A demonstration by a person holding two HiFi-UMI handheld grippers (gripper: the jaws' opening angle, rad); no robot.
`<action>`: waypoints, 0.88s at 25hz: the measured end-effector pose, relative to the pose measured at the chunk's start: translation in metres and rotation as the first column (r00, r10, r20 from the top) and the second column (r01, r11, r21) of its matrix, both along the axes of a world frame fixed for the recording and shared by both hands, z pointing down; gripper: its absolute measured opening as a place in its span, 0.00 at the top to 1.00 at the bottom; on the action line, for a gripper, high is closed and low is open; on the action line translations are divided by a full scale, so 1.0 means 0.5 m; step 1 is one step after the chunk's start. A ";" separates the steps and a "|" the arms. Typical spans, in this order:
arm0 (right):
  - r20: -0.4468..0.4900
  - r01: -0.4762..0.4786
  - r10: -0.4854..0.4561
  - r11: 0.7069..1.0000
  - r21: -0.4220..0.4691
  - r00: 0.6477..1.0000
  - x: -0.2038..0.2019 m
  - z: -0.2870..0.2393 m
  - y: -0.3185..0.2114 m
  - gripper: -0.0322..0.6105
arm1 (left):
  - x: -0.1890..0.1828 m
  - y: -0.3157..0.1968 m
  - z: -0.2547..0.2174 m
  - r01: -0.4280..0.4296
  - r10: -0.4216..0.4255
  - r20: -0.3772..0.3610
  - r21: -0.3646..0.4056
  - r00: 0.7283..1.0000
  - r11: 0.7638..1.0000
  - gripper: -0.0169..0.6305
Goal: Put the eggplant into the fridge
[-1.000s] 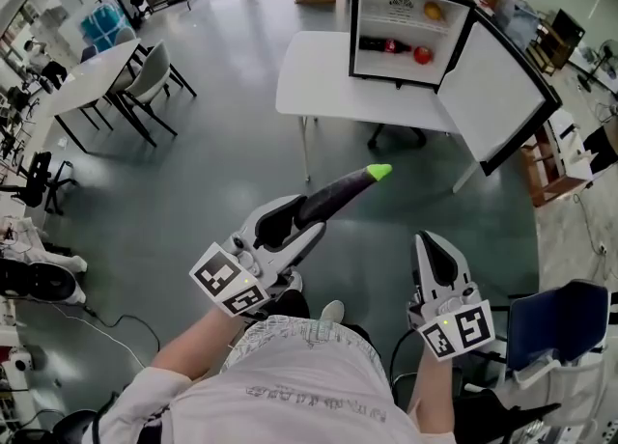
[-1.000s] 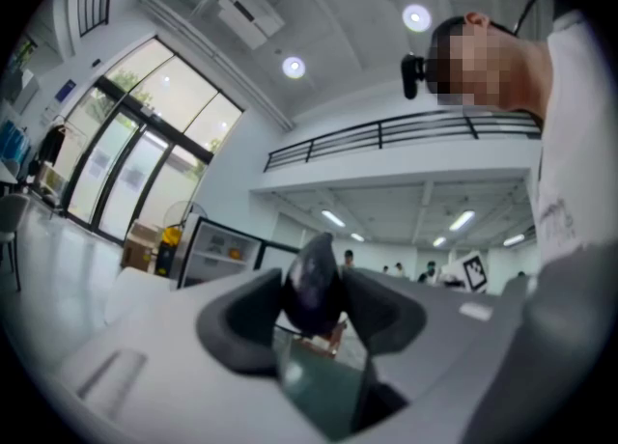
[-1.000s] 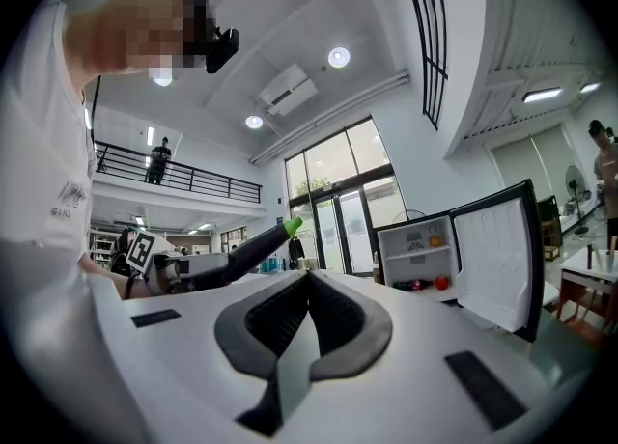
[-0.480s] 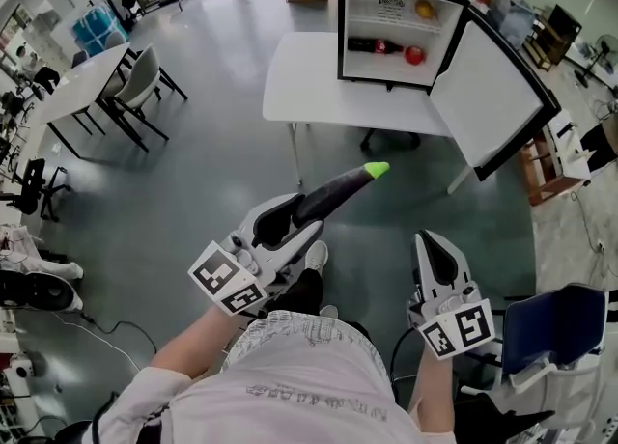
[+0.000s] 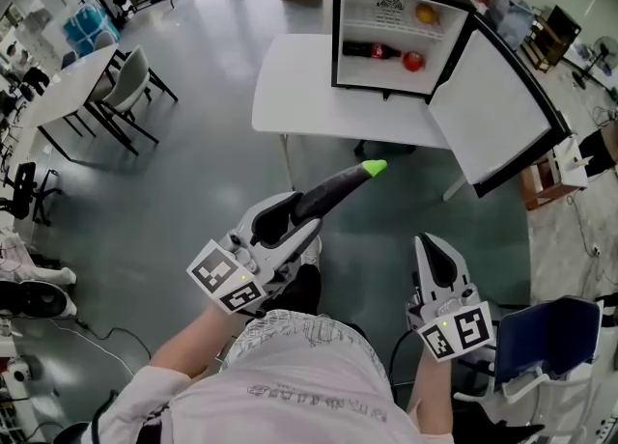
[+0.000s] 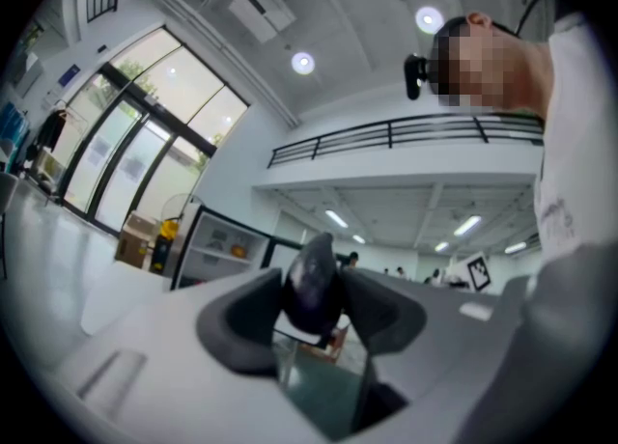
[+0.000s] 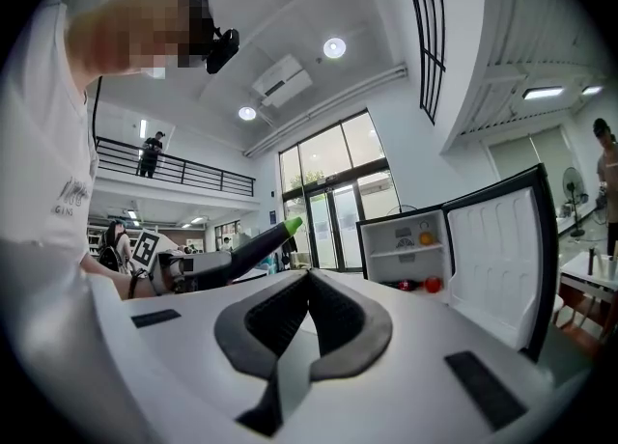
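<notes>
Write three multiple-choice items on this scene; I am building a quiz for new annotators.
1. Where does the fridge stand? A on a kitchen counter; B on the white table; C on a cart.
2. What colour is the eggplant's tip? A green; B red; C yellow.
3. How is the fridge door? A shut; B open; C removed.
Key: B, the fridge sits on the tabletop; A, the tip is bright green; B, the door stands swung wide to one side.

White tee (image 5: 309, 374), grey print, L claw (image 5: 301, 212), R claw (image 5: 430, 244) — white, blk pads
</notes>
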State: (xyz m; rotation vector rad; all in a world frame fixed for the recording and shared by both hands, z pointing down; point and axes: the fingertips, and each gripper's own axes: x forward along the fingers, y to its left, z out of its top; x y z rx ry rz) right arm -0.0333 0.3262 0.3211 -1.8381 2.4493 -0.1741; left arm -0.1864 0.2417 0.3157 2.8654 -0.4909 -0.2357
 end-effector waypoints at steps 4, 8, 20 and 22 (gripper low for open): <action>0.007 0.013 -0.013 1.000 -0.008 1.000 0.004 0.012 -0.075 0.95 | 0.003 -0.072 0.014 0.012 -0.012 0.007 -0.013 1.000 1.000 0.67; 0.012 0.018 -0.018 1.000 -0.017 1.000 0.011 0.019 -0.152 0.95 | 0.008 -0.153 0.023 0.022 -0.021 0.015 -0.025 1.000 0.999 0.67; 0.021 0.003 -0.002 0.998 -0.059 1.000 0.050 0.037 -0.381 0.95 | 0.062 -0.383 0.034 -0.014 0.016 0.028 -0.045 0.999 0.999 0.67; 0.018 0.002 0.000 0.998 -0.065 1.000 0.045 0.035 -0.418 0.95 | 0.060 -0.419 0.033 -0.021 0.022 0.029 -0.048 0.999 0.999 0.67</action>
